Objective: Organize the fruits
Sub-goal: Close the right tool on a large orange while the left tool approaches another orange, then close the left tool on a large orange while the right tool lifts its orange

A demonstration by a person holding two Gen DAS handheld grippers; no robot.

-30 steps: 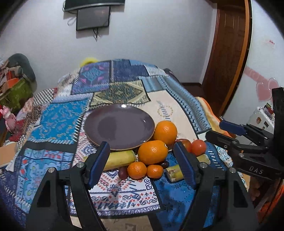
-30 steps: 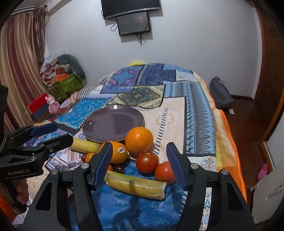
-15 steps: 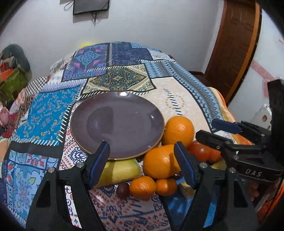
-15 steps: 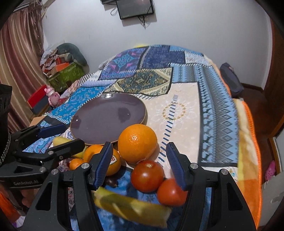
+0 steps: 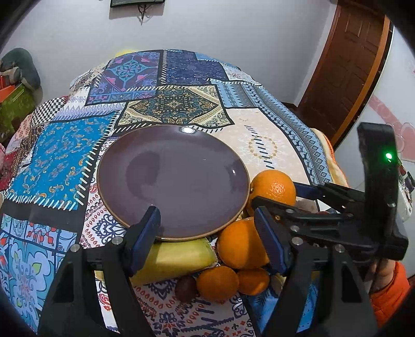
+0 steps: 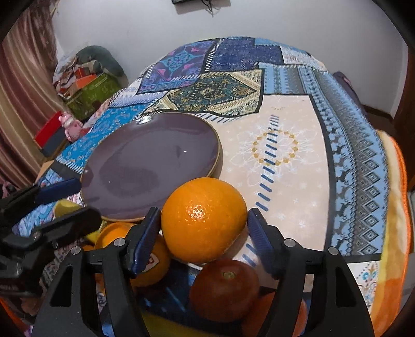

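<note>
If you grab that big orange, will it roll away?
Probably: the orange is round, so a nudge could roll it. Its dimpled peel likely grips well. The right gripper is opening around it, not yet pressing.

You are working in a bedroom of a home. A bed [image 6: 298, 160] fills most of both views, spread with a patchwork cover [image 5: 176, 103] in blues, creams and golds, with an orange blanket [image 6: 396, 207] at its edge. A dark wooden door [image 5: 345, 64] stands against the pale wall, and a screen [image 5: 137, 2] hangs high on it. In the corner you can see striped curtains [image 6: 23, 77], a green box [image 6: 93, 93] piled with clothes, and a pink toy [image 6: 70, 127].
</note>
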